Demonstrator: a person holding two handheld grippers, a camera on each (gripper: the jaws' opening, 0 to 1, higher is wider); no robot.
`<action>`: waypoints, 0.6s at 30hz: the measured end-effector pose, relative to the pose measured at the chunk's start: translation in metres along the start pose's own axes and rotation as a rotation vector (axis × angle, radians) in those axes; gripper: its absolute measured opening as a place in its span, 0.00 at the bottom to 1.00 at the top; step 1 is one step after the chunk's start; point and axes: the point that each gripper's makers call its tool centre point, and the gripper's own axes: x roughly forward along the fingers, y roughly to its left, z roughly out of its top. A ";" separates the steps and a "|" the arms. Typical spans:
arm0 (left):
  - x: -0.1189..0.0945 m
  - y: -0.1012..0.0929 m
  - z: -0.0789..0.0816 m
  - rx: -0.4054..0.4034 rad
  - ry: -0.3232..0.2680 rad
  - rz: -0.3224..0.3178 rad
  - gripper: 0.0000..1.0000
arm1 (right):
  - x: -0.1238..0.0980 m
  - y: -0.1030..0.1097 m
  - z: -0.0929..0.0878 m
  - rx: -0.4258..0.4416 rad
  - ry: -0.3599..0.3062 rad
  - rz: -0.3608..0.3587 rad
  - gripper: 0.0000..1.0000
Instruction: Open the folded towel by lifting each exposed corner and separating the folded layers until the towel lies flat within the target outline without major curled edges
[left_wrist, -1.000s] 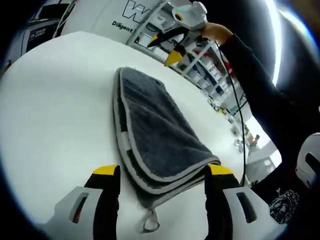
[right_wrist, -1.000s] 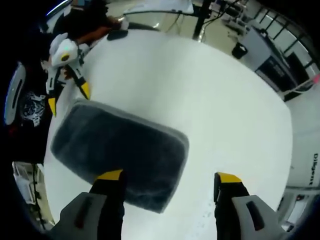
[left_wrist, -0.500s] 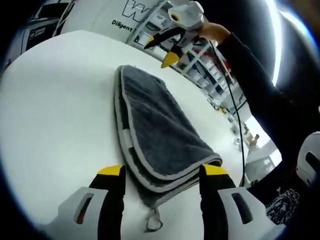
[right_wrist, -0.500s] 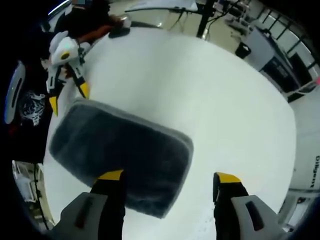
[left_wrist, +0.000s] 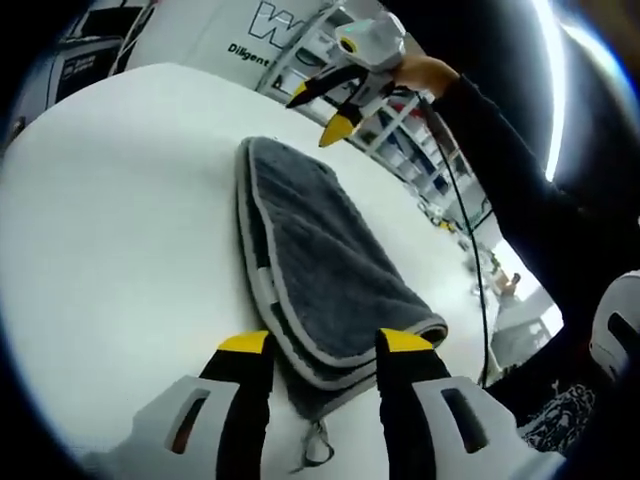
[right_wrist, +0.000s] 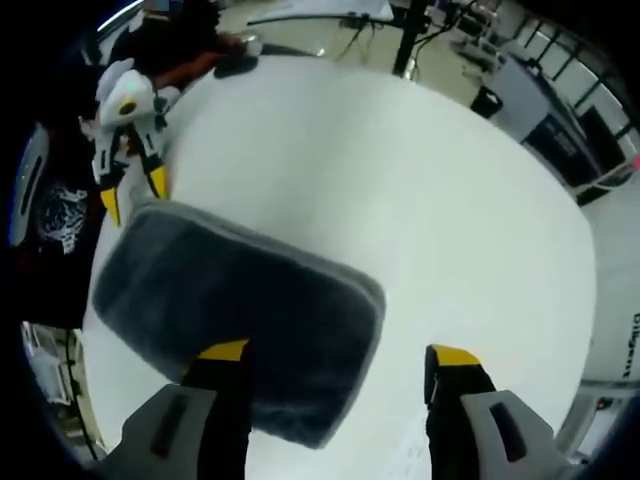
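Towel (left_wrist: 320, 260), grey and folded, lies on the white counter (left_wrist: 110, 220). Left gripper (left_wrist: 320, 345) has its jaws spread astride the near folded corner; right gripper (right_wrist: 335, 352) hangs spread above the far end.

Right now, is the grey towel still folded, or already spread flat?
Folded. The towel shows stacked grey-trimmed layers at its near edge, lying as a compact rectangle on the white table.

Bright, even room light washes the white table (left_wrist: 110, 220) nearly to glare in both views, with a strip lamp (left_wrist: 548, 80) blazing overhead in the left gripper view. Shadows are faint and soft under the grey towel (right_wrist: 230, 310). Fisheye bending curves everything toward the edges, where detail smears; the towel's pile looks slightly soft.
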 end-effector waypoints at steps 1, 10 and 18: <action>0.001 -0.001 -0.001 -0.002 0.001 -0.002 0.35 | 0.001 -0.001 0.000 -0.003 0.000 0.002 0.69; 0.004 -0.002 -0.005 0.055 0.009 0.005 0.34 | 0.016 -0.003 0.006 -0.010 0.005 0.030 0.60; 0.004 0.001 -0.003 0.050 0.005 0.010 0.28 | 0.024 -0.001 0.005 -0.002 0.000 0.069 0.57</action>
